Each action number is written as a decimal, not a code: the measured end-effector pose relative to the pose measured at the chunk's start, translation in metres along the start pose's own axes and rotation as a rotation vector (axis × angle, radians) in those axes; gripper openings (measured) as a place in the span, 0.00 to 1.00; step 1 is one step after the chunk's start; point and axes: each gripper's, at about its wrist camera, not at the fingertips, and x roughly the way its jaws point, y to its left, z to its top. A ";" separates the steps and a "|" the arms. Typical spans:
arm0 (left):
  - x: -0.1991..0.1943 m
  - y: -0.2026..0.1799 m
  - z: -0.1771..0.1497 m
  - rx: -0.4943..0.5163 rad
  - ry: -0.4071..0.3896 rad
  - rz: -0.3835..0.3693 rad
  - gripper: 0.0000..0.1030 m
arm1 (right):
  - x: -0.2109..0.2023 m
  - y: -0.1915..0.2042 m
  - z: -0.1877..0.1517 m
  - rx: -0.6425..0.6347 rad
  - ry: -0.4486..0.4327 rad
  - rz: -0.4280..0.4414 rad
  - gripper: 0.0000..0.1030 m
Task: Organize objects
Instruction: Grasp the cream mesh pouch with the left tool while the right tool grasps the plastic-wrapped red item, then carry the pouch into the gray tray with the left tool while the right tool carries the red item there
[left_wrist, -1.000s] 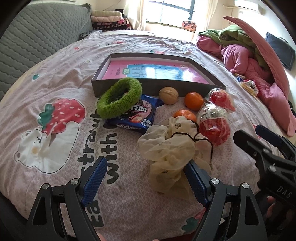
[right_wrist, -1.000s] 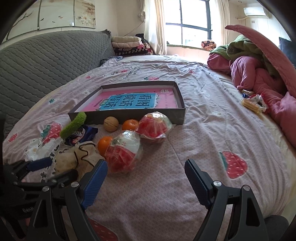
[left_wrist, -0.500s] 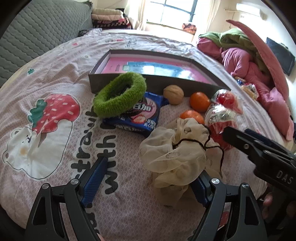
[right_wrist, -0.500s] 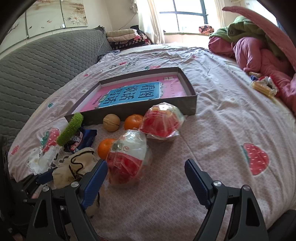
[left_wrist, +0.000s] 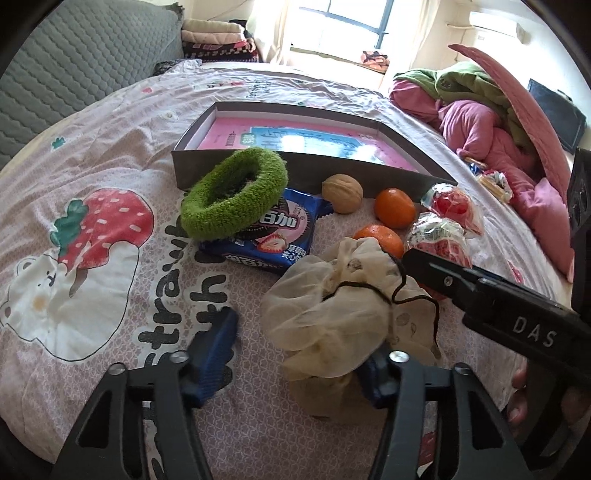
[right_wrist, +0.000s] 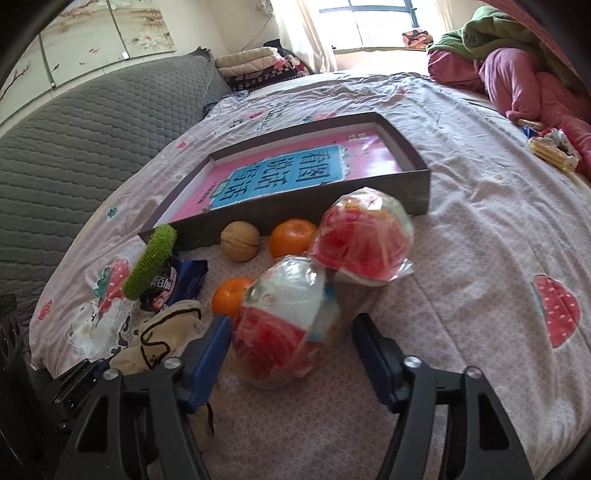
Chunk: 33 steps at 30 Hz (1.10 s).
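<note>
Both hands seem to be starting a pick-up; next, each must clamp, lift and carry to the box (left_wrist: 236, 162) at 12 o'clock. Left claw (left_wrist: 295, 354), half open and just closing, straddles the pouch (left_wrist: 332, 306) without gripping. Right claw (right_wrist: 291, 354), likewise narrowing, brackets the wrapped ball (right_wrist: 284, 314), not yet pinched.

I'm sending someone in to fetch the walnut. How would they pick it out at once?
On the bed lies a shallow grey box with a pink and blue book inside. Along its near wall sit three round things: the walnut, an orange and a bagged red item. The walnut is the tan, wrinkled one.
</note>
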 end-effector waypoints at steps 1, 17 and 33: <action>-0.001 0.001 0.000 -0.003 -0.003 -0.002 0.50 | 0.001 0.001 0.000 -0.006 0.001 0.001 0.59; -0.023 0.001 0.002 -0.006 -0.051 -0.032 0.15 | -0.024 0.011 -0.005 -0.088 -0.080 0.024 0.54; -0.069 -0.009 0.015 0.028 -0.193 0.046 0.15 | -0.062 0.020 0.000 -0.163 -0.202 0.019 0.54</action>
